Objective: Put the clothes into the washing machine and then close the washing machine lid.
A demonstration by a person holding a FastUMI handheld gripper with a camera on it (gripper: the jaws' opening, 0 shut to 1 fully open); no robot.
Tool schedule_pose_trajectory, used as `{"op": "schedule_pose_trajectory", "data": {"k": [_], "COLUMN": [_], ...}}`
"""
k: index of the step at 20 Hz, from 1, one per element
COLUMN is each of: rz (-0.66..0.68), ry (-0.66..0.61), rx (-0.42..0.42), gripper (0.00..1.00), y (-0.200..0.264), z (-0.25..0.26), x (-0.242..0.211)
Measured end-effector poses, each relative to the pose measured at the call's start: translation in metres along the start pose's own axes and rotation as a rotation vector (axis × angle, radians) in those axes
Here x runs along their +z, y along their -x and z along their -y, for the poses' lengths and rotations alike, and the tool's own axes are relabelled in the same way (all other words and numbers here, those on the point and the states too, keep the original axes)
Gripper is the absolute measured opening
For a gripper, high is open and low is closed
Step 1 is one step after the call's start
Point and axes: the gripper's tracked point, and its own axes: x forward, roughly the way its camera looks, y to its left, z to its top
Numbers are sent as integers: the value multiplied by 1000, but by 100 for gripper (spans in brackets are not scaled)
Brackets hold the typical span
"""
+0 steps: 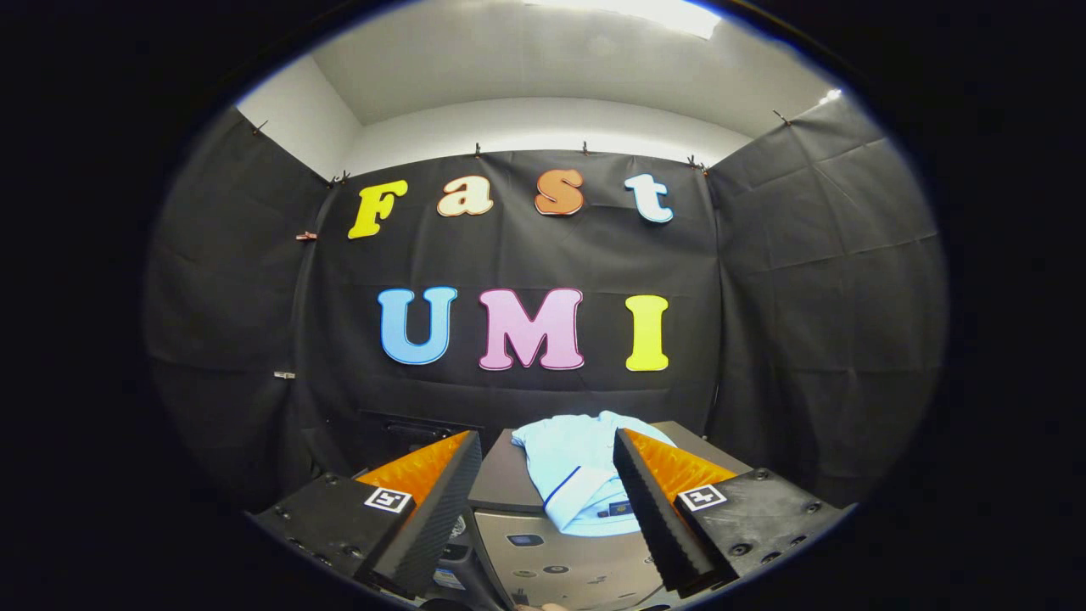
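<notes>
While my gripper (547,475) hangs with its fingers spread wide and nothing held, a pale blue garment (577,475) lies just ahead and below, framed in the gap between them. It rests crumpled on the dark flat top of the washing machine (560,560), its length running away from me toward the black cloth wall (526,399). Reaching it, I judge, means dropping straight forward and down; the clothes are not yet inside.

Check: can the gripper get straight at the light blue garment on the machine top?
Probably yes. The gripper is open, and the light blue garment lies bare on the washing machine just ahead, between the fingers.
</notes>
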Motion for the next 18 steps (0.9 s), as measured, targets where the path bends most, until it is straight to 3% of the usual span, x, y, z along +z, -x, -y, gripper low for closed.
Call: {"op": "schedule_pose_trajectory", "data": {"k": [12, 18], "rz": [-13, -6], "ry": [-27, -25], "rx": [20, -12], "gripper": [98, 98], "y": [-13, -35], "z": [3, 18], "x": [-5, -2]}}
